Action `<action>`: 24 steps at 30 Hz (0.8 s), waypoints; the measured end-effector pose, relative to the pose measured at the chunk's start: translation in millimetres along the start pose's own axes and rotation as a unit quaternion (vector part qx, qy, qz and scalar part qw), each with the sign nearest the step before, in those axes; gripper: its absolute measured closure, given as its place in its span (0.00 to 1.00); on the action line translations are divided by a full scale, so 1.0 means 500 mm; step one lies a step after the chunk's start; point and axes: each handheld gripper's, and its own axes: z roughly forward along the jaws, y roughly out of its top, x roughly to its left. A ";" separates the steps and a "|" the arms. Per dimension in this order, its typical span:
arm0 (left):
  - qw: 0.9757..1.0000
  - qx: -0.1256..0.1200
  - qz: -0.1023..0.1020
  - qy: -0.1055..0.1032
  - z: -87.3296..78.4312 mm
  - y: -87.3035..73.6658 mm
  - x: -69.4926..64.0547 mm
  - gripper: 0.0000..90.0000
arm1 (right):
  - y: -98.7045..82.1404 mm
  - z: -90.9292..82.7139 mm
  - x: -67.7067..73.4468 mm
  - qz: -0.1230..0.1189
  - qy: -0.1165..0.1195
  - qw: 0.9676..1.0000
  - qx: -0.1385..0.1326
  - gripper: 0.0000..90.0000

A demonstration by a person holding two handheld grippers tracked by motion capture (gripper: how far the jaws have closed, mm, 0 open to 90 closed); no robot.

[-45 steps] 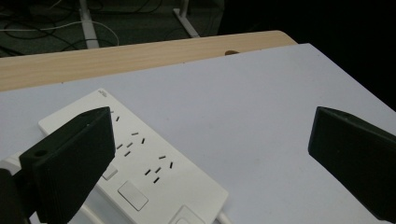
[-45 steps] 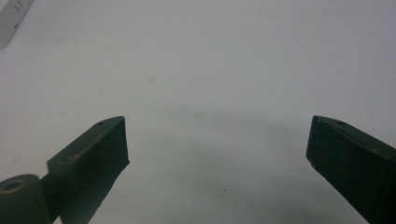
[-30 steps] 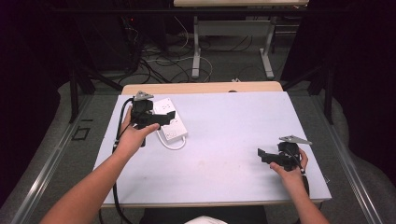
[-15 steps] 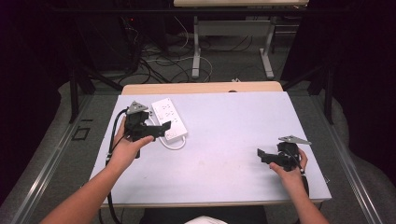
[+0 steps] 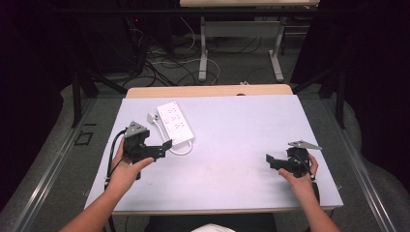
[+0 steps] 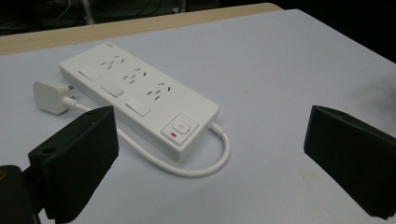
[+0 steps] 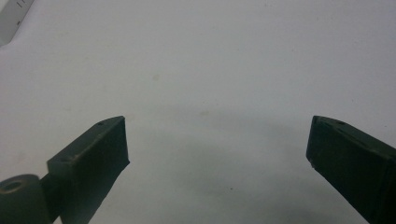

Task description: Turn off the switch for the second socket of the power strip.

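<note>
Just ahead of my left claw (image 6: pixel 210 154), jaws spread wide and holding nothing, lies the white power strip (image 6: pixel 137 95), its cord (image 6: pixel 205 165) looping between the jaws. Well off to that claw's right, my right claw (image 5: pixel 273 162) hovers over the table (image 5: pixel 232 125), also wide open and empty

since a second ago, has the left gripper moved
Yes. The left gripper has pulled back off the power strip, toward the table's near edge.
</note>
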 end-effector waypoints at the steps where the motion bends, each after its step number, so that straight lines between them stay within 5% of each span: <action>1: 1.000 -0.002 -0.001 0.002 -0.001 -0.006 0.001 0.03 | 0.000 0.000 0.000 0.000 0.000 1.000 0.000 0.05; 24: 0.998 -0.012 -0.060 0.033 -0.030 -0.124 0.043 0.03 | -0.001 -0.002 0.001 -0.002 0.001 1.000 0.000 0.06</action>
